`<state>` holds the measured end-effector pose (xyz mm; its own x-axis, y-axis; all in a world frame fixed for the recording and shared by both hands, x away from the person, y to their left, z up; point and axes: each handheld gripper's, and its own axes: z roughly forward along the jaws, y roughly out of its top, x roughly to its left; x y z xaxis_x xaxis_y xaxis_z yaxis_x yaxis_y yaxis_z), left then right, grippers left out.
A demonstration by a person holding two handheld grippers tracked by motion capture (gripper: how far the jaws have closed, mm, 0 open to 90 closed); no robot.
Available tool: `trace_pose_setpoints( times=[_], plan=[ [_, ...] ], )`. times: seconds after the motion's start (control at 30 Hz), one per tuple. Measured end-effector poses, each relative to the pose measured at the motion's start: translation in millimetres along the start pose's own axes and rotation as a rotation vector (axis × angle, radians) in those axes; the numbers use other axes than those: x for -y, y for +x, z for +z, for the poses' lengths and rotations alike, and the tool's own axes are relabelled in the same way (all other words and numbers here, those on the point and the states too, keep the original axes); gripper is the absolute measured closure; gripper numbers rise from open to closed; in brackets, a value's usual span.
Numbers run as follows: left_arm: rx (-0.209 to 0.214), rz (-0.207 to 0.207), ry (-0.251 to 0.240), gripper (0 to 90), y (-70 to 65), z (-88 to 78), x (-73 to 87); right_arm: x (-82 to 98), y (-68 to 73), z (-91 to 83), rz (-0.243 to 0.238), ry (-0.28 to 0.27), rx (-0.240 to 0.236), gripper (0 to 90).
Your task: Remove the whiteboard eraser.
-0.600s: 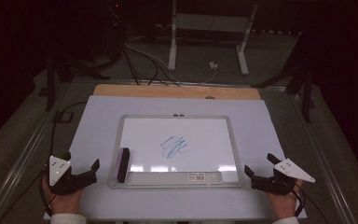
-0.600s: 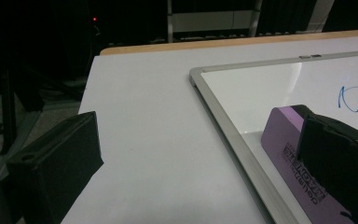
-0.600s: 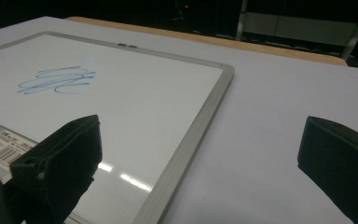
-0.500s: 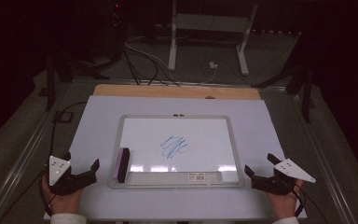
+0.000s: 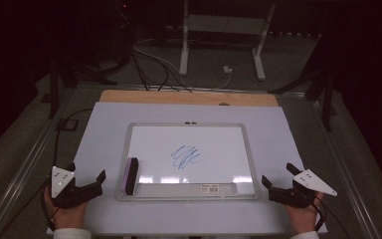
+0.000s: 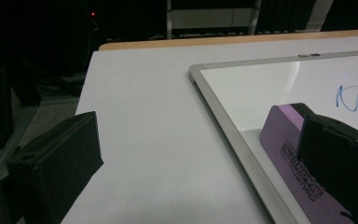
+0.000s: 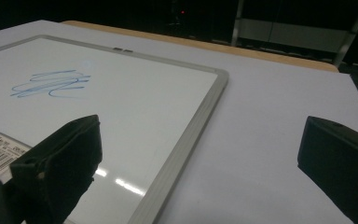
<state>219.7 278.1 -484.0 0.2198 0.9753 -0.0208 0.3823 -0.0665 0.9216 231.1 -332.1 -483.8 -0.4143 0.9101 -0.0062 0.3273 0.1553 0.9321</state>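
A silver-framed whiteboard (image 5: 189, 124) lies flat in the middle of the white table, with a blue scribble (image 5: 185, 157) near its centre. A purple eraser with a black top (image 5: 131, 175) rests on the board along its left edge. My left gripper (image 5: 85, 176) sits open at the table's front left, just left of the board, nothing between its jaws. In the left gripper view the eraser (image 6: 289, 158) lies partly behind the right jaw. My right gripper (image 5: 280, 176) rests open at the front right, beside the board's right edge (image 7: 200, 116).
A wooden strip (image 5: 189, 98) runs along the table's far edge. Cables and metal stand legs (image 5: 184, 40) occupy the dark floor beyond. A barcode label (image 5: 214, 188) sits on the board's bottom rail. A cable (image 5: 59, 134) trails off the left side.
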Motion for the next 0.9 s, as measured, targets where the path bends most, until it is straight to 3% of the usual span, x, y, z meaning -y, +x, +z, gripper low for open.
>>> trace_pose_setpoints(
  times=[0.1, 0.23, 0.5, 0.9],
  plan=[
    [0.043, -0.035, -0.002, 0.7, 1.9, 0.2, -2.6, 0.1, 0.1, 0.3, -0.001, 0.005, -0.002, 0.1],
    [0.074, -0.044, 0.000, 0.7, 2.1, -1.3, -7.5, -0.4, 1.2, 0.0, -0.002, 0.003, 0.007, 0.1],
    [0.093, -0.028, 0.006, 0.7, -1.0, -1.9, -16.5, -0.1, -1.4, -1.4, 0.012, -0.002, 0.022, 0.1],
    [0.134, -0.006, 0.052, 0.7, -6.0, 4.9, -19.5, -0.1, -0.8, -1.7, 0.013, -0.001, 0.025, 0.1]
  ],
)
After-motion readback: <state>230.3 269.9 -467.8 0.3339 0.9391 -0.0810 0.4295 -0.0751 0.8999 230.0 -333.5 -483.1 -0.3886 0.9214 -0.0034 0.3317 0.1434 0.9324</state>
